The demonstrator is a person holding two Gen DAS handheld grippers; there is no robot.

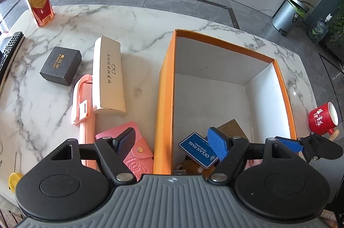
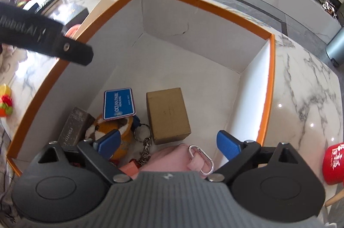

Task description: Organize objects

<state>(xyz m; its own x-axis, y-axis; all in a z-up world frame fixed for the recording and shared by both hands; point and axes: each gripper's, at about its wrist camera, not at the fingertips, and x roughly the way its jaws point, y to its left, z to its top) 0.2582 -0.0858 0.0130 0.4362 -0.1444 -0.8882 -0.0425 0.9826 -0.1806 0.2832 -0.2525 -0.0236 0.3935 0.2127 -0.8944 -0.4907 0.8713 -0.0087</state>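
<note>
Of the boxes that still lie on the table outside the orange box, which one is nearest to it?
The long beige box, printed with glasses, lies just left of the orange box. The small black box sits farther left.

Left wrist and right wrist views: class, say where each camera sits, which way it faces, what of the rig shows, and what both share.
Left wrist: on the left gripper, looking forward and down across the marble table; its open blue fingers straddle the orange box wall.
Right wrist: on the right gripper, open, looking down into the box; a black strap crosses.
Shared: box, blue Ocean Park card, red mug, bottle.
</note>
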